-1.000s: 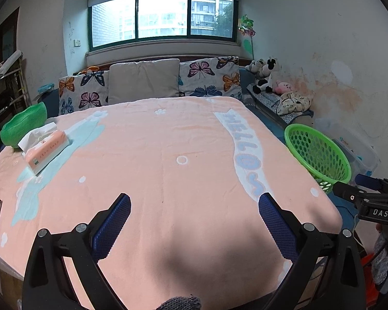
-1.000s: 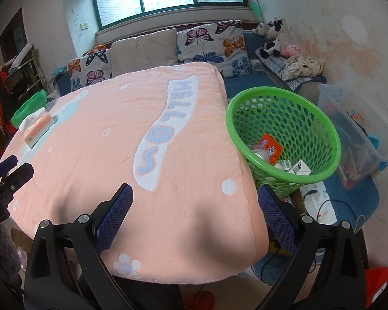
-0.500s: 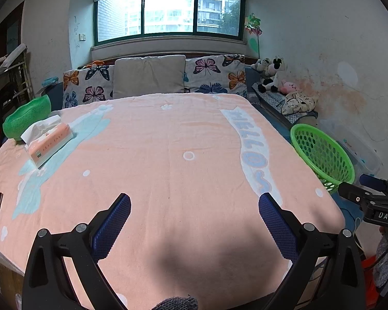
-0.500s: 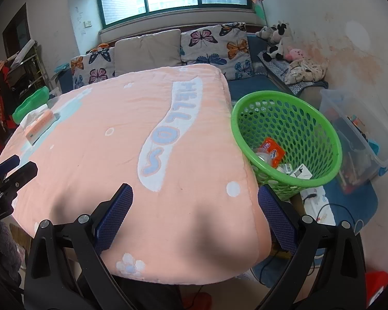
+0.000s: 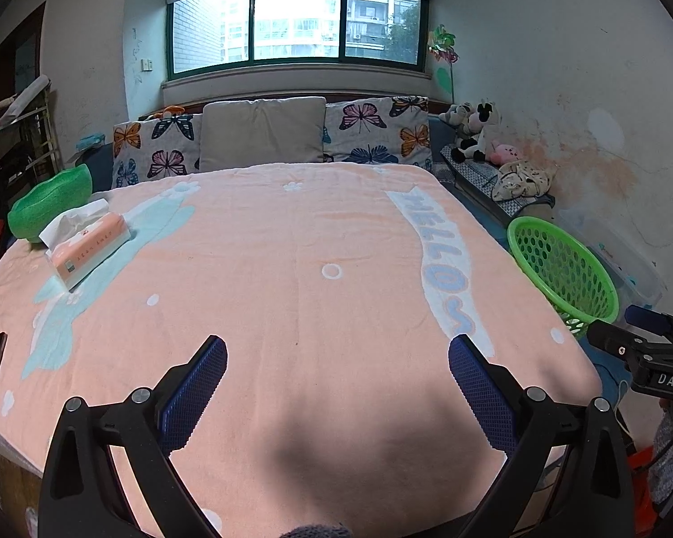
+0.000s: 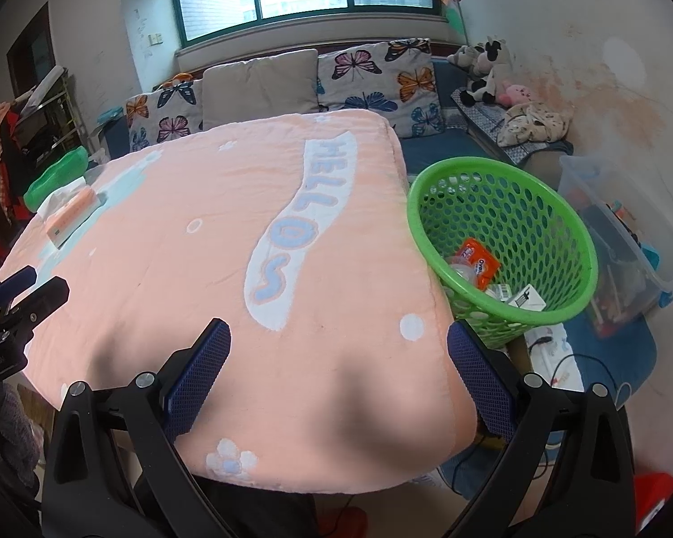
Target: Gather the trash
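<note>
trash (image 6: 480,264) already in green basket (image 6: 581,242) beside table: orange wrapper, small cartons; we judge it light, crinkly, pinch by edge. left gripper (image 5: 336,372) and right gripper (image 6: 338,356) both spread wide, empty, over peach cloth (image 5: 291,269).

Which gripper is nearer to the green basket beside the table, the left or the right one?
The right gripper. It is open at the table corner next to the green basket. The left gripper, also open, is over the table's middle, farther from it.

Home living rm — butterfly cushions (image 5: 363,132) on sofa, plush toys (image 5: 475,127), blanket-covered table (image 5: 291,269).
</note>
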A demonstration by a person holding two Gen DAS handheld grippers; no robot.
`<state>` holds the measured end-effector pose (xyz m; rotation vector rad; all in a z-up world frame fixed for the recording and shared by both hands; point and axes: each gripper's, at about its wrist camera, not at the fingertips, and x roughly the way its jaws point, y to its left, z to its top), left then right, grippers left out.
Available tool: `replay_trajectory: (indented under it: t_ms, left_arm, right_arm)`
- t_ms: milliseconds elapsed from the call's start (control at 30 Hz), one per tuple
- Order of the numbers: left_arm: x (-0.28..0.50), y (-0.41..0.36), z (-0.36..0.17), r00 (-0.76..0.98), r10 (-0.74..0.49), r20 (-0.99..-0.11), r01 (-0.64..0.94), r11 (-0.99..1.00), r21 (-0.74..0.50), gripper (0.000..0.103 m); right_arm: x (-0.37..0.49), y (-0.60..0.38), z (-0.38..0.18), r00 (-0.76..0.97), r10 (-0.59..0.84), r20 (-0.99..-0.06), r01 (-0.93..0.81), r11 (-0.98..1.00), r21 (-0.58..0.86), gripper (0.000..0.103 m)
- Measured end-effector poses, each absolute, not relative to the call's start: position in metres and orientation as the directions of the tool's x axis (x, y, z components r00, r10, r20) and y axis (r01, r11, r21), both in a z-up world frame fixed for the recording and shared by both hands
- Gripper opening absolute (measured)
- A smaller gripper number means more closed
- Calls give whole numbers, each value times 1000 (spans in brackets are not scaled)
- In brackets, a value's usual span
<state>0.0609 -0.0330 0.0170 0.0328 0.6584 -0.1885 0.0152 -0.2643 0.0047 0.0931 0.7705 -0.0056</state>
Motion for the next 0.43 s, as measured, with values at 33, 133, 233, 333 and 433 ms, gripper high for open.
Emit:
replay_trajectory:
  t_ms: [33, 133, 233, 333, 433]
  left_arm:
    - [62, -32, 17, 776, -161, -610, 181, 983, -31, 96]
    - [63, -29, 17, 777, -156, -610, 170, 985, -35, 96]
    - [65, -25, 17, 775, -151, -613, 157, 987, -45, 96]
    - [64, -24, 16, 774, -149, -615, 151, 987, -48, 96]
    - [65, -24, 15, 772, -150, -617, 153, 987, -48, 96]
  right_arm:
    - [15, -264, 5, 718, 30, -695, 38, 996, 82, 97]
    - [16, -264, 5, 719, 31, -694, 37, 996, 82, 97]
    - [16, -264, 5, 718, 31, -695, 38, 996, 83, 97]
    - [16, -264, 5, 718, 31, -695, 38, 996, 83, 97]
    - [16, -263, 5, 718, 32, -696, 36, 996, 84, 97]
